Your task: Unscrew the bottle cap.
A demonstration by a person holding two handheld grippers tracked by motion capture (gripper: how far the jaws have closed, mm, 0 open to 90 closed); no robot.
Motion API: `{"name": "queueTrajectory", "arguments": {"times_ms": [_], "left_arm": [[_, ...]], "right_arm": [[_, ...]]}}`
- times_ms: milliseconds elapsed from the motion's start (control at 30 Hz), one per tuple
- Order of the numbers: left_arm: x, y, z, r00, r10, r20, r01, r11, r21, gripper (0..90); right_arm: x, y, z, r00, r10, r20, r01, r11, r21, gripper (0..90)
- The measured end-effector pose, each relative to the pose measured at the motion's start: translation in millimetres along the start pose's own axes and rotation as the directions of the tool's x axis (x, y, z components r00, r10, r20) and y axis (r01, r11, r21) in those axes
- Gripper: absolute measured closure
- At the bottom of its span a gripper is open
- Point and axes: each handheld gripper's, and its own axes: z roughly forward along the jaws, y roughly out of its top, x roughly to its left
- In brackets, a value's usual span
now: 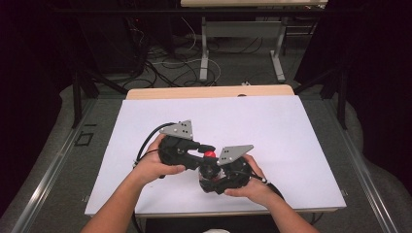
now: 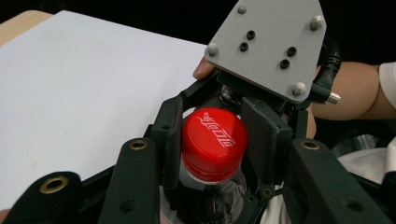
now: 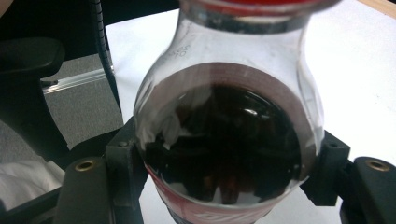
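We see one bottle (image 3: 219,140), clear plastic with dark liquid inside and one red cap (image 2: 214,142). It sits between the two hands at the near middle of the white surface (image 1: 291,141), held above the sheet rather than resting on it, as far as we can tell. In the high view only the red cap (image 1: 209,154) and a dark part of the body can be made out; the rest is hidden by the hands and tongs.

The left tongs (image 2: 212,140) are closed on the red cap: in the left gripper view the two black jaws press against its opposite sides, and white lettering on the cap top is readable as a logo. That view also shows the grey three-cornered plate (image 2: 268,44) of the right tongs behind the cap, and a thumb tip beside it.

The right tongs (image 3: 219,168) are gripping the bottle body: in the right gripper view the jaws touch its left and right sides just below the shoulder. The cap is cut off by the top edge there, and the red label band is cut off at the bottom.

We count two tongs, two grey plates and two hands: left hand (image 1: 155,167), right hand (image 1: 250,187). Beyond the far edge of the surface, a floor with loose cables (image 1: 170,65) and table legs is dim.
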Motion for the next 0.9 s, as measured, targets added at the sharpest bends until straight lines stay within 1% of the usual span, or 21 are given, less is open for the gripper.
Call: {"name": "queueTrajectory", "arguments": {"times_ms": [67, 133, 167, 233, 267, 300, 333, 400, 433, 467, 500, 533, 567, 600, 633, 667, 700, 733, 800, 867, 900], "left_arm": [[-0.2, -0.9, 0.3, 0.9999, -0.003, -0.012, 0.003, 1.0000, -0.009, 61.0], [-1.3, -1.3, 1.0, 0.9994, -0.019, -0.031, 0.018, 0.9997, -0.014, 61.2], [-2.8, -1.1, 1.6, 0.9983, -0.032, -0.050, 0.031, 0.9994, -0.015, 61.2], [-7.1, 0.0, 3.6, 0.9933, -0.058, -0.100, 0.057, 0.9983, -0.016, 61.3], [-10.6, 0.7, 5.0, 0.9885, -0.071, -0.133, 0.069, 0.9974, -0.020, 61.4], [-14.1, 1.4, 6.3, 0.9820, -0.084, -0.169, 0.082, 0.9964, -0.023, 61.4], [-18.4, 1.4, 8.9, 0.9736, -0.097, -0.206, 0.091, 0.9950, -0.041, 61.4], [-26.3, 2.3, 10.9, 0.9563, -0.122, -0.266, 0.115, 0.9924, -0.045, 61.4], [-30.5, 1.8, 13.4, 0.9417, -0.145, -0.303, 0.130, 0.9891, -0.069, 61.4], [-34.0, 1.8, 14.9, 0.9289, -0.156, -0.336, 0.137, 0.9875, -0.079, 61.4], [-37.7, 2.0, 16.3, 0.9179, -0.165, -0.361, 0.145, 0.9859, -0.084, 61.3], [-40.7, 2.2, 17.6, 0.9076, -0.165, -0.386, 0.143, 0.9860, -0.086, 61.3], [-43.1, 2.7, 19.1, 0.9016, -0.169, -0.398, 0.145, 0.9853, -0.090, 61.2], [-44.2, 3.4, 20.1, 0.8981, -0.167, -0.407, 0.143, 0.9857, -0.089, 61.0], [-43.8, 4.2, 19.5, 0.9002, -0.164, -0.403, 0.143, 0.9863, -0.082, 60.3], [-42.6, 4.6, 18.3, 0.9070, -0.160, -0.389, 0.138, 0.9868, -0.085, 57.2], [-41.0, 5.2, 16.3, 0.9125, -0.152, -0.380, 0.134, 0.9882, -0.074, 54.1], [-39.1, 5.7, 14.5, 0.9155, -0.159, -0.370, 0.141, 0.9871, -0.075, 51.8], [-34.5, 6.8, 8.9, 0.9275, -0.176, -0.330, 0.160, 0.9842, -0.076, 48.6], [-29.4, 8.0, 4.0, 0.9470, -0.158, -0.280, 0.151, 0.9874, -0.045, 47.3], [-27.6, 8.2, 2.0, 0.9510, -0.153, -0.269, 0.146, 0.9882, -0.045, 47.2]], "right_arm": [[-0.2, -0.3, 0.0, 0.9999, 0.004, 0.012, -0.004, 1.000, -0.002, 30.1], [-0.7, -0.2, -0.2, 0.9998, 0.008, 0.015, -0.008, 1.000, 0.001, 30.2], [-1.3, -0.2, -0.6, 0.9998, 0.009, 0.015, -0.010, 1.000, 0.009, 30.2], [-2.1, -0.7, 0.2, 0.9995, 0.017, 0.028, -0.017, 1.000, 0.001, 30.2], [-3.0, -0.9, 0.1, 0.9993, 0.021, 0.032, -0.021, 1.000, 0.001, 30.2], [-3.8, -0.9, -0.5, 0.9991, 0.028, 0.030, -0.029, 1.000, 0.007, 30.2], [-4.2, -1.4, -0.4, 0.9986, 0.028, 0.044, -0.028, 1.000, -0.002, 30.2], [-4.9, -1.5, -0.8, 0.9983, 0.036, 0.047, -0.036, 0.999, -0.001, 30.2], [-5.0, -1.6, -1.0, 0.9980, 0.032, 0.055, -0.032, 0.999, 0.001, 30.2], [-5.5, -1.7, -1.2, 0.9979, 0.027, 0.059, -0.027, 1.000, 0.002, 30.2], [-5.5, -1.7, -1.2, 0.9978, 0.028, 0.060, -0.028, 1.000, 0.001, 30.2], [-4.7, -1.8, -1.5, 0.9975, 0.036, 0.060, -0.036, 0.999, 0.005, 30.2], [-4.8, -1.8, -1.5, 0.9973, 0.035, 0.064, -0.035, 0.999, 0.002, 30.2], [-5.1, -1.9, -1.6, 0.9973, 0.030, 0.067, -0.031, 1.000, 0.002, 30.2], [-5.1, -2.0, -1.8, 0.9974, 0.029, 0.066, -0.029, 1.000, 0.003, 30.2], [-5.4, -1.8, -2.4, 0.9978, 0.027, 0.061, -0.027, 1.000, 0.010, 30.2], [-5.6, -1.9, -2.5, 0.9980, 0.027, 0.057, -0.028, 1.000, 0.008, 30.2], [-5.5, -2.2, -2.4, 0.9980, 0.027, 0.057, -0.027, 1.000, 0.001, 30.2], [-5.7, -1.8, -2.9, 0.9985, 0.027, 0.048, -0.027, 1.000, -0.004, 30.1], [-6.0, -1.7, -3.2, 0.9989, 0.025, 0.039, -0.025, 1.000, -0.009, 30.1], [-6.0, -1.5, -3.1, 0.9990, 0.025, 0.038, -0.025, 1.000, -0.013, 30.2]]}}
